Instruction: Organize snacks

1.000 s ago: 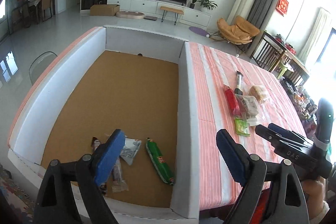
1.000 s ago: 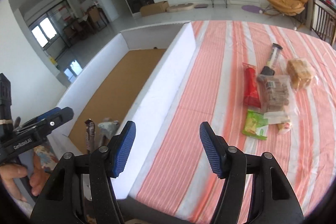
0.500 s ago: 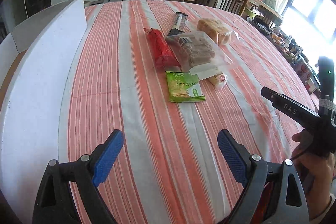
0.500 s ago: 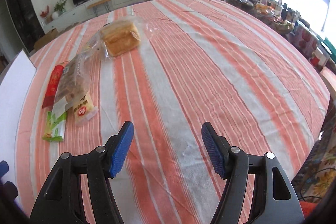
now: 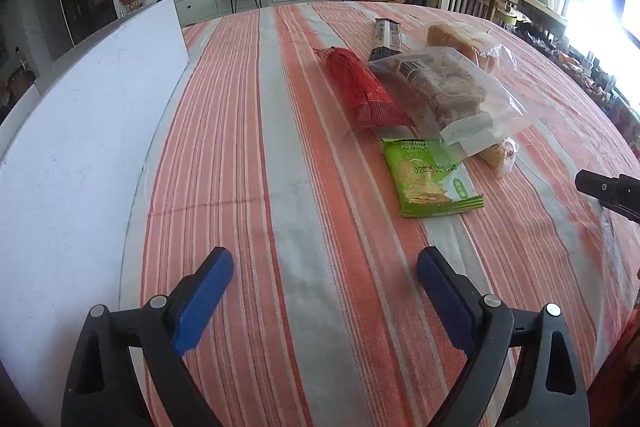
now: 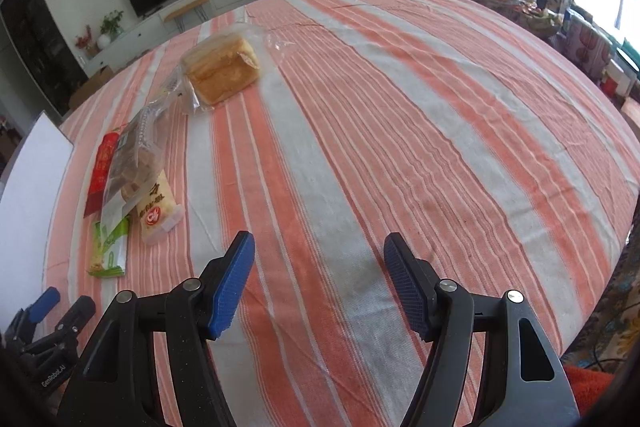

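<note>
Snacks lie in a cluster on the striped tablecloth. In the left wrist view I see a green cracker packet (image 5: 428, 174), a red packet (image 5: 360, 89), a clear bag of brown biscuits (image 5: 448, 87), a dark bar (image 5: 386, 35), a bagged bread loaf (image 5: 460, 41) and a small yellow packet (image 5: 500, 155). My left gripper (image 5: 324, 291) is open and empty, short of the green packet. My right gripper (image 6: 320, 283) is open and empty over bare cloth, right of the yellow packet (image 6: 158, 211), green packet (image 6: 108, 249) and bread (image 6: 222, 69).
The white wall of the box (image 5: 80, 131) stands along the left side of the table; its corner shows in the right wrist view (image 6: 28, 195). The table edge (image 6: 624, 227) curves at the right. Chairs and a cluttered table stand beyond.
Both grippers have swung right, away from the box, toward the snacks on the cloth. The left one has come closer to the green packet. Both stay open.
</note>
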{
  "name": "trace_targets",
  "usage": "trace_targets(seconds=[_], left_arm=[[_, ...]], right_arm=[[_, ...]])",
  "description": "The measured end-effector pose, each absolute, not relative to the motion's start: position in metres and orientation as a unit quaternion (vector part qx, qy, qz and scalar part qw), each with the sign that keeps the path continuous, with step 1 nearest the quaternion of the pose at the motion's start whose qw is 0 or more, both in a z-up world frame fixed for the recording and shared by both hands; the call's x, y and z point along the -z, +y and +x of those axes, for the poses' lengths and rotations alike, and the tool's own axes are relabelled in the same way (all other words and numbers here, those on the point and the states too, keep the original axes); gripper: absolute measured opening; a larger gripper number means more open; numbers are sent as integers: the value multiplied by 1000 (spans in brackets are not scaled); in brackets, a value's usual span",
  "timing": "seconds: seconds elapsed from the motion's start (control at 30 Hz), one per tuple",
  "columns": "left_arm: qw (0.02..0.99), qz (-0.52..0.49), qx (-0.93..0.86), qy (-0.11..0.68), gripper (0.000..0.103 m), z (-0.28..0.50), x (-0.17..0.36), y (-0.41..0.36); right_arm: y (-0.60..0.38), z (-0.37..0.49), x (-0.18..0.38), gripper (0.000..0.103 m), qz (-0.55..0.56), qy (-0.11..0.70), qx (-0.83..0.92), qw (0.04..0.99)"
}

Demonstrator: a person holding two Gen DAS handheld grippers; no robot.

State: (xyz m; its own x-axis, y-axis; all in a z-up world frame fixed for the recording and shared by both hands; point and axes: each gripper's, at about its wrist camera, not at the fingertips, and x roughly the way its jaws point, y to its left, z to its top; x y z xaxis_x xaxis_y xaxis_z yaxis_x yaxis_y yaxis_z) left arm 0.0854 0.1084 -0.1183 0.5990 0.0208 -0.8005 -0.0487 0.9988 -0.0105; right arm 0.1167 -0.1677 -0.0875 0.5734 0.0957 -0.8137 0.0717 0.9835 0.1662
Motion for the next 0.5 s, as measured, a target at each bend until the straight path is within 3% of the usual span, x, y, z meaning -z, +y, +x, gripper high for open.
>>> trace_targets(seconds=[0.27, 0.5], left_arm=[[891, -17, -21, 454, 102, 91, 118, 109], [891, -16, -21, 454, 103, 91, 118, 109]], right_arm=[[-167, 116, 88, 72, 88, 464, -7, 881], [-166, 116, 88, 75, 89, 466, -10, 880]])
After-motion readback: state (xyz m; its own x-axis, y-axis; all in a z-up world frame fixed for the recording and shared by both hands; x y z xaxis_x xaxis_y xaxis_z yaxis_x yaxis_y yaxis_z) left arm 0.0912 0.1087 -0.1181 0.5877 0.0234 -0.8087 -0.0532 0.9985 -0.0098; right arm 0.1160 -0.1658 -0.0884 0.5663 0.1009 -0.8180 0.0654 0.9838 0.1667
